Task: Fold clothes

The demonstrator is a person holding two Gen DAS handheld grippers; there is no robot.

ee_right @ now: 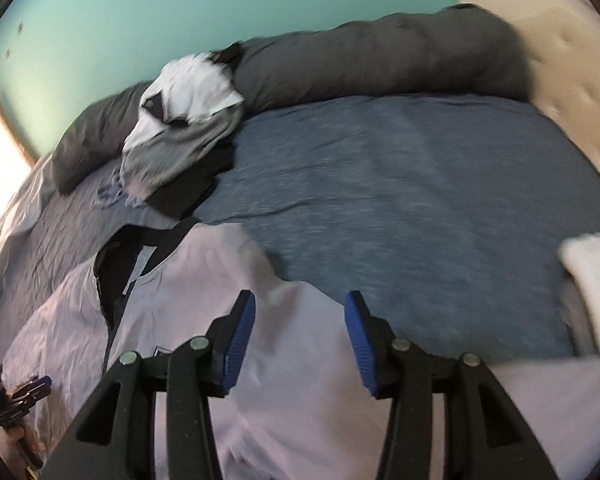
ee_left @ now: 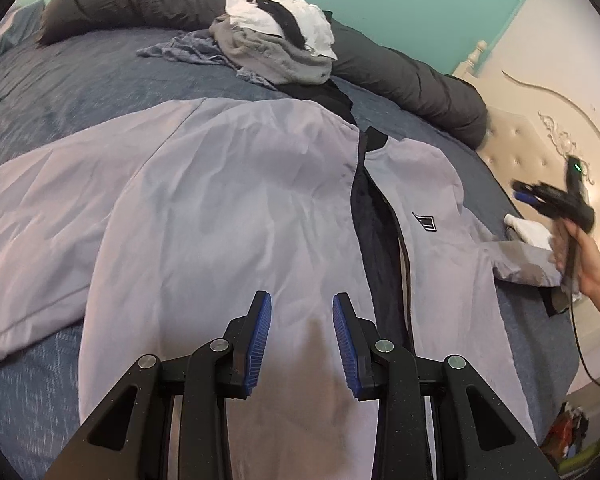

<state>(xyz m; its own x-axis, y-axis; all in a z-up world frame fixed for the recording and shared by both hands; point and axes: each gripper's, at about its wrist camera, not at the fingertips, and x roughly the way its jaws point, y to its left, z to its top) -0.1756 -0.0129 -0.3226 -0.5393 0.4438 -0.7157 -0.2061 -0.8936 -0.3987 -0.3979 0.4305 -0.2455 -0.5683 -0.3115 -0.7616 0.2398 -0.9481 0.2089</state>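
A pale lilac-grey jacket [ee_left: 220, 200] lies spread front-up on the blue bed [ee_left: 60, 92], its zip open and the dark lining showing down the middle. A small logo patch [ee_left: 425, 222] sits on its right chest. My left gripper [ee_left: 302, 296] hovers open over the jacket's lower front, nothing between its blue pads. My right gripper [ee_right: 300, 294] is open too, over the jacket [ee_right: 180, 300] near its shoulder and sleeve, with nothing held. In the left wrist view the right gripper [ee_left: 524, 194] is blurred, in a hand at the bed's right side above the sleeve end.
A heap of white, grey and black clothes [ee_left: 276, 40] lies at the far side, against a rolled dark grey duvet [ee_left: 400, 76]. A cream padded headboard [ee_left: 540, 140] bounds the right. A white item [ee_right: 596, 288] lies by the sleeve. Bare blue sheet [ee_right: 420, 180] stretches beyond the jacket.
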